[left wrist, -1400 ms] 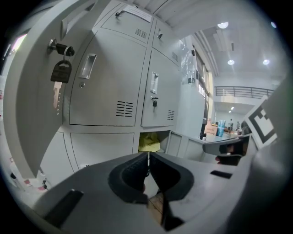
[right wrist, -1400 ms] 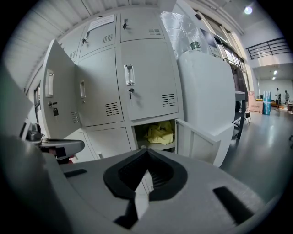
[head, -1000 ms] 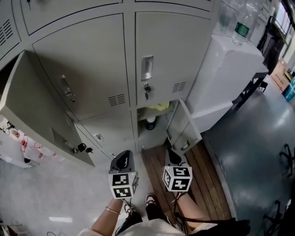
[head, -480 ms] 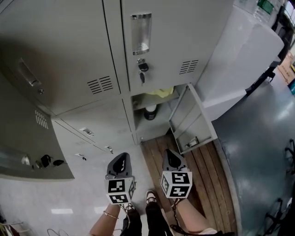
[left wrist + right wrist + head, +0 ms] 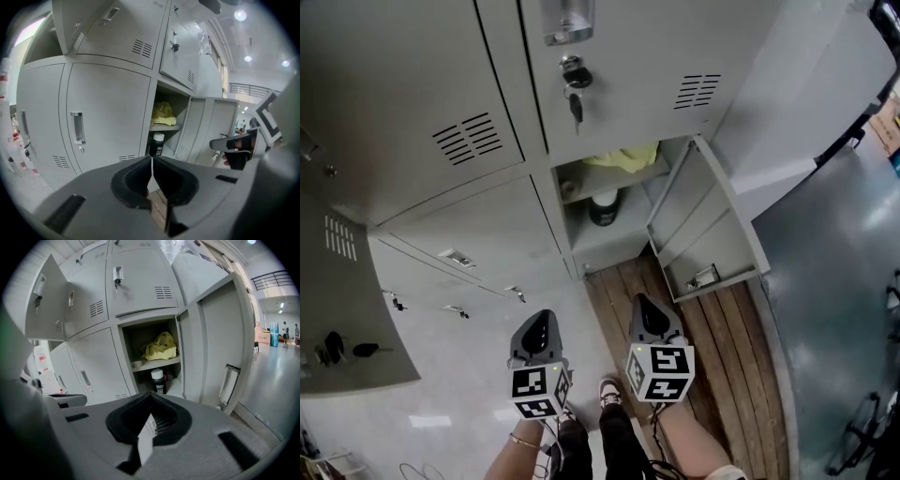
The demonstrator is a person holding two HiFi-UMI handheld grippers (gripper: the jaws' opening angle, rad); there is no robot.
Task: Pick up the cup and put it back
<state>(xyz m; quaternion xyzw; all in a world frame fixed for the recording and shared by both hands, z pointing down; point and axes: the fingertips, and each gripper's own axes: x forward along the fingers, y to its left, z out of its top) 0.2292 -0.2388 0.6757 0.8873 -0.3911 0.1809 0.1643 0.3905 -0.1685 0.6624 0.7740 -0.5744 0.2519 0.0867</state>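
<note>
The cup is a black container with a white lid. It stands upright on the bottom of the open lower locker, under a shelf. It also shows in the left gripper view and the right gripper view. My left gripper and right gripper are side by side, well short of the locker, both pointing at it. The left gripper has its jaws shut with nothing between them. The right gripper is shut and empty too.
A yellow cloth lies on the locker's shelf. The locker's door stands open to the right. Keys hang from the lock of the door above. Wooden boards cover the floor below the locker, beside the person's shoes.
Both grippers have sunk together, and the head view has dropped with them. The open locker with the cup now looks nearer and larger. The jaws stayed shut.
</note>
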